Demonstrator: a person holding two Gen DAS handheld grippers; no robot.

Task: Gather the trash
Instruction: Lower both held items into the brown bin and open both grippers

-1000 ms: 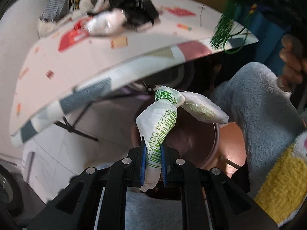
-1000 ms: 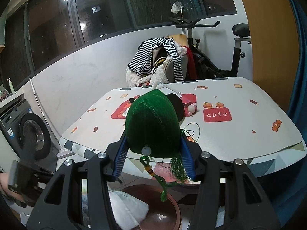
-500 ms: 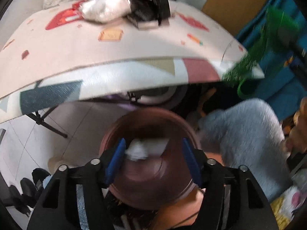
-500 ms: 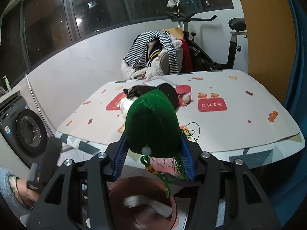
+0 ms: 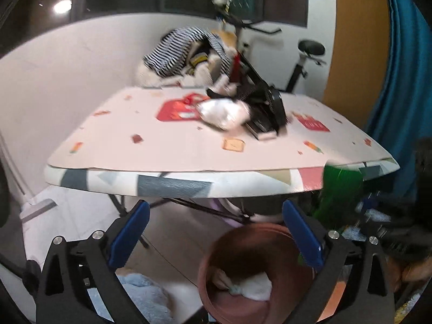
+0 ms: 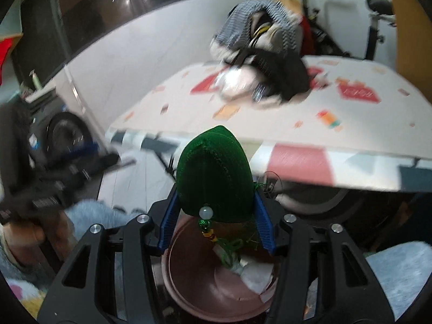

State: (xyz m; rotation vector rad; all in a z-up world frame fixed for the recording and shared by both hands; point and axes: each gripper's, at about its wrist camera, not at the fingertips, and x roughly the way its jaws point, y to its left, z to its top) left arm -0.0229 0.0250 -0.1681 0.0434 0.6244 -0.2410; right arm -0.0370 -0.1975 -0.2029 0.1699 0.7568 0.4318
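Note:
My left gripper is open and empty, above the left rim of a brown round bin on the floor. A white crumpled wrapper lies inside the bin; it also shows in the right wrist view. My right gripper is shut on a green knitted ornament with a bead and tassel, held right over the bin. The ornament shows blurred at the right of the left wrist view. More trash, a silvery bag, lies on the table.
The folding table's edge hangs just beyond the bin. Black items lie on the table, and a pile of clothes and an exercise bike stand behind it. A washing machine stands at left. A blue curtain hangs at right.
My left gripper let go of the white wrapper, which fell into the bin, then opened wide and tilted up toward the table. My right gripper moved down over the bin with the green ornament.

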